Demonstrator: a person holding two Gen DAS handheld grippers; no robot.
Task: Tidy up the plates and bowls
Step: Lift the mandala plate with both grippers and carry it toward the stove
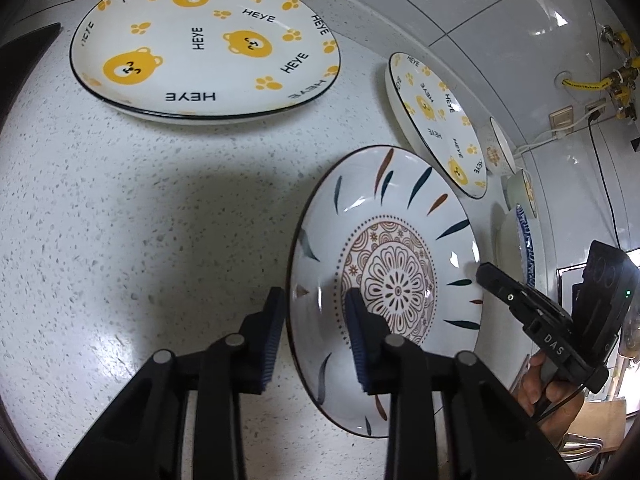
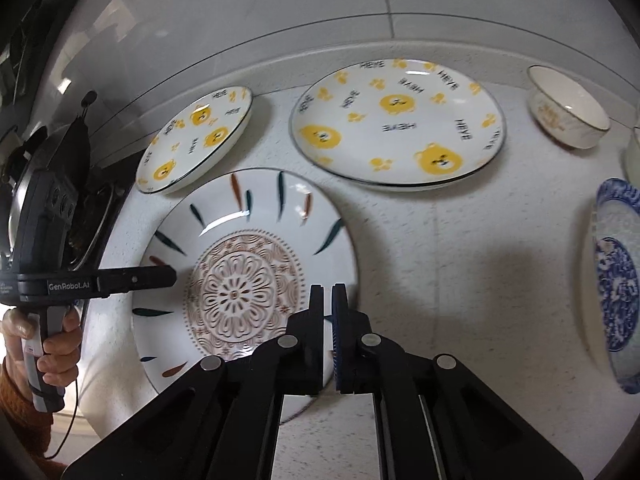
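Observation:
A white plate with a brown flower centre and leaf strokes (image 1: 400, 280) (image 2: 248, 276) lies on the speckled counter. My left gripper (image 1: 316, 304) is open, its fingers straddling the plate's near rim, one finger outside and one over the plate. My right gripper (image 2: 327, 300) is shut on the same plate's opposite rim; it also shows in the left wrist view (image 1: 486, 274). A large bear plate (image 1: 204, 44) (image 2: 400, 124) and a second bear plate (image 1: 436, 124) (image 2: 196, 140) lie further back.
A small cream bowl (image 2: 568, 108) (image 1: 498, 148) stands near the tiled wall. A blue-patterned dish (image 2: 616, 280) (image 1: 526, 244) sits at the right. Another bowl (image 1: 522, 192) is beside it. A yellow gas hose (image 1: 588, 84) runs along the wall. A hob edge (image 2: 100, 208) lies left.

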